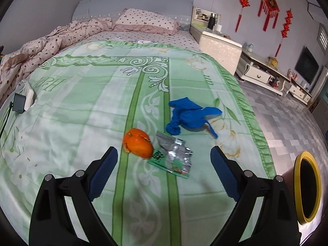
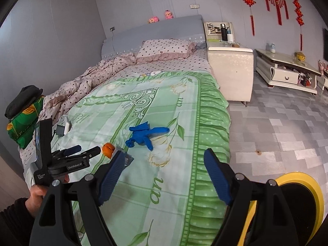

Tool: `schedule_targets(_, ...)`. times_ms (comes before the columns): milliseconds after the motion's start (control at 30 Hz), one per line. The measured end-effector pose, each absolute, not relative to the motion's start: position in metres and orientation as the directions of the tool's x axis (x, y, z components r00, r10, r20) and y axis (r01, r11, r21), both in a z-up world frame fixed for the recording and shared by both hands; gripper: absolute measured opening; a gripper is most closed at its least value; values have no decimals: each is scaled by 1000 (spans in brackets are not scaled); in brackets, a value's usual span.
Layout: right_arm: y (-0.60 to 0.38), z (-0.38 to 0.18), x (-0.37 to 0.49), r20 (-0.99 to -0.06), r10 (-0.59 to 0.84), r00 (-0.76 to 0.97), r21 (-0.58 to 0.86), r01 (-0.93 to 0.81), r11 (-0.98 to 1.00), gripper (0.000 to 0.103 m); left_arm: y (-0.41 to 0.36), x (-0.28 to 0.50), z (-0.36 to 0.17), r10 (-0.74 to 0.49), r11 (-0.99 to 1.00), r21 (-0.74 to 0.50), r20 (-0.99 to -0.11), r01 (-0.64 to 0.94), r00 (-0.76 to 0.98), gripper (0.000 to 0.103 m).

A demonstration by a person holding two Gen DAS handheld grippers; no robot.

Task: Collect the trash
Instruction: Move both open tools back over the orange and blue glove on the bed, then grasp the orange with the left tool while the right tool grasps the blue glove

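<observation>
1. The left gripper (image 1: 164, 153) hangs over the bed (image 1: 82, 133) with its jaws spread wide and nothing between the pads. It tilts down at the trash, which suits a reach from above.
2. The peel (image 1: 137, 145), an orange shell, lies just ahead of the left finger, at about 11 o'clock from the gap.
3. The wrapper (image 1: 174, 156), crinkled silver and green, sits dead ahead at 12 o'clock, touching the peel's right side. It lies flat, so pinching it probably calls for pressing into the soft cover.
4. The glove (image 1: 189, 115), blue and knotted, rests farther out at about 1 o'clock, apart from the wrapper.
5. The right gripper (image 2: 164, 164) is also wide open and holds nothing. It hovers near the bed's right edge, with the glove at about 11 o'clock from it.
6. The bin (image 1: 307, 186), yellow-rimmed, stands on the floor at 4 o'clock in both views, beside the bed, likely kept near so drops are short.
7. All three pieces still lie on the bed; nothing looks collected yet.
</observation>
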State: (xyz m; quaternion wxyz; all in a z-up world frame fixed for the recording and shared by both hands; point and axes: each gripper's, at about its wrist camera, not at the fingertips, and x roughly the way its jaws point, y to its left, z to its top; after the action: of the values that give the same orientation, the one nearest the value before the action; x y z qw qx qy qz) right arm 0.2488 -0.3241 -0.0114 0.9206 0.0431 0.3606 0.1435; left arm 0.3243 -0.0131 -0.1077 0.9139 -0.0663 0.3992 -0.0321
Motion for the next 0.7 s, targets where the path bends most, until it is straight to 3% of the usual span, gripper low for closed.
schedule_targets(700,-218,-109,322,-775,298,557,83,-377,922,76,43,387,-187,-43,983,-140,-798,-116,601,86)
